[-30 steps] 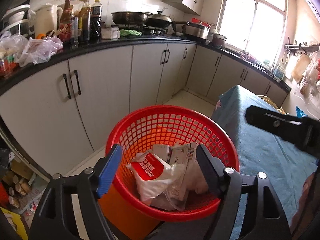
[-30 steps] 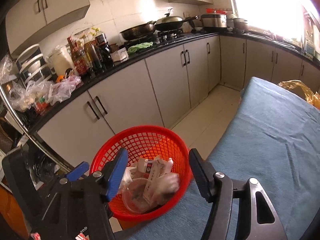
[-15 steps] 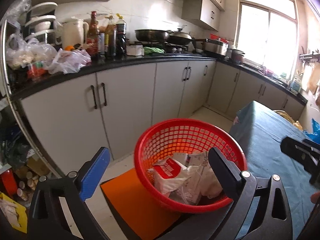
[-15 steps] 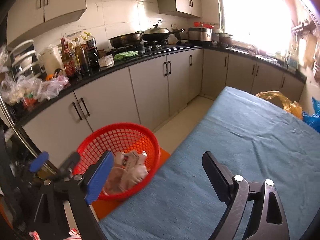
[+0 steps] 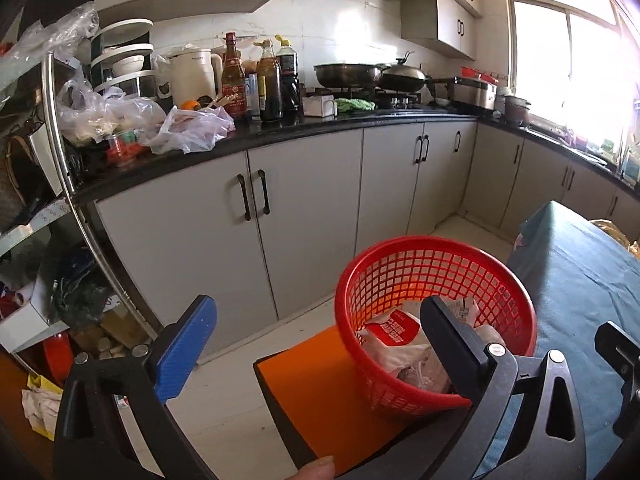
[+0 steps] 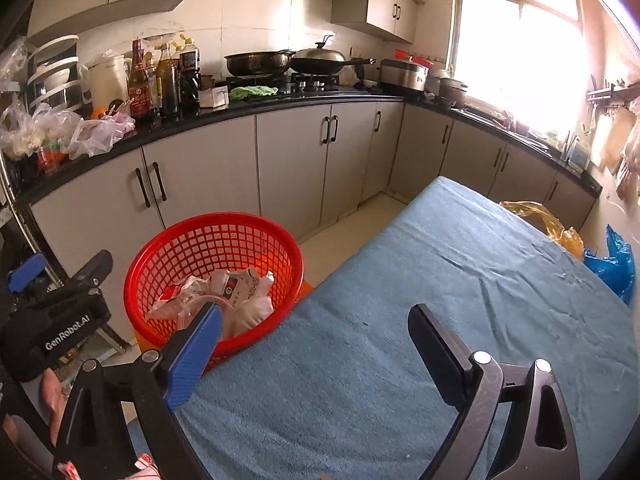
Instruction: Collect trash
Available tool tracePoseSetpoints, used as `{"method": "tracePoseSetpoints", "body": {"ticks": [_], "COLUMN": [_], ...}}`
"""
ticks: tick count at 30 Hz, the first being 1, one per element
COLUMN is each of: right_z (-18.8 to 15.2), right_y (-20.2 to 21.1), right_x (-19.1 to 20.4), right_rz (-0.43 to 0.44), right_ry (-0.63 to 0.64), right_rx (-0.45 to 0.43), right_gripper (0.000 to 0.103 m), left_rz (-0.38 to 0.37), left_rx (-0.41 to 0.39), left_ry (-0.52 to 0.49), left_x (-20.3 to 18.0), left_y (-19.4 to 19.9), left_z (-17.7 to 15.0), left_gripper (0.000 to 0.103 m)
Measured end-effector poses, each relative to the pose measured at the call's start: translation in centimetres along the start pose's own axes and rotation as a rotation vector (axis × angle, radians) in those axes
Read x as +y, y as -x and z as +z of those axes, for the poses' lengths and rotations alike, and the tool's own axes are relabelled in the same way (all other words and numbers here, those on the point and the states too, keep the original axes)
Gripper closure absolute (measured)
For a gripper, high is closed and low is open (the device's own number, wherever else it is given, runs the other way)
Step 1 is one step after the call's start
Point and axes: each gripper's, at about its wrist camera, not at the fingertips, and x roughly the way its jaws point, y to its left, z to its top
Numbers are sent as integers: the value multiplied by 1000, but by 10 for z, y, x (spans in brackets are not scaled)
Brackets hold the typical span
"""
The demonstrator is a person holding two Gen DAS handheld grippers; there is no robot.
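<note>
Right wrist view: one red basket (image 6: 168,252), two splayed, unladen tongs (image 6: 316,320).

Daylight floods in from the window (image 6: 520,40) at upper right of both views, blown out to white with pinkish flare along the right edge. The wall tiles (image 5: 344,28) carry glare. Fisheye bending curves the countertop (image 5: 320,128); the corners go dark.

Left wrist view: we look down from beside bench (image 5: 580,280), facing cabinets. Right wrist view: we're above bench, same facing. Both share red basket (image 5: 436,248) (image 6: 212,232).
</note>
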Motion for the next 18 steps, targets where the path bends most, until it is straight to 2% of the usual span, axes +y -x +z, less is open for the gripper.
{"method": "tracePoseSetpoints", "body": {"ticks": [3,6,8,10,18], "right_z": [-4,-15,-23,-33,-82], "right_y": [11,28,42,59,130], "right_x": [-1,-4,-7,-11,-21], "right_rz": [-9,-23,-28,-39,-123], "right_ry": [2,0,-4,-14,-51], "right_rx": [-12,-33,-47,-68,-146], "right_gripper": [7,7,7,7,6], "left_rz": [7,84,136,153,33], "left_rx": [-25,-35,-55,-81,-155], "left_ry": [9,-17,-69,-103,-127], "left_x": [8,9,6,3,-7], "left_y": [11,22,36,51,109], "left_z": [-2,-4,-10,-18,-45], "left_gripper": [2,2,2,2,2]}}
